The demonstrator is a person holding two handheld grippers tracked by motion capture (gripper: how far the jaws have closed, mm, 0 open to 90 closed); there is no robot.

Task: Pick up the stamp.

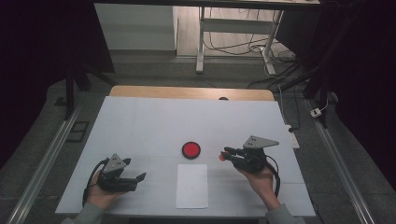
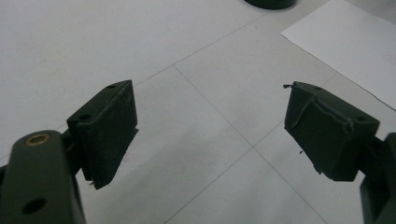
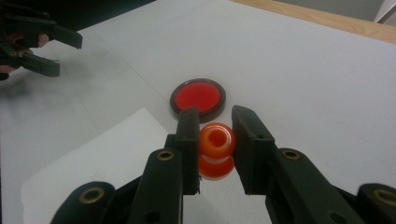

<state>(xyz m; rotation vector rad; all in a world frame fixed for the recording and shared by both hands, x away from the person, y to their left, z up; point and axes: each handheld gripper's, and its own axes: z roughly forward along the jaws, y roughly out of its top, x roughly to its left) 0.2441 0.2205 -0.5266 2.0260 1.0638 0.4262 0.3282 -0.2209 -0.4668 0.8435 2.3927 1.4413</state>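
Observation:
A small orange spool-shaped piece (image 3: 216, 142) sits between the jaws of my right gripper (image 3: 215, 133), which is shut on its upper ring. Its lower flange is close to the tabletop; I cannot tell if it touches. In the high view my right gripper (image 1: 225, 153) is at the right of centre, with the orange piece (image 1: 221, 157) at its tip. Just beyond it lies a red disc with a dark rim (image 3: 198, 97) (image 1: 191, 150). My left gripper (image 1: 136, 170) (image 2: 210, 121) rests low at the front left, open, with only bare table between its jaws.
A white sheet of paper (image 1: 192, 185) (image 3: 93, 158) (image 2: 345, 42) lies flat at the front centre, between the two hands. The white table cover (image 1: 154, 121) ends at a wooden edge (image 1: 187, 92) at the back. My left gripper (image 3: 69, 56) appears far off in the right gripper view.

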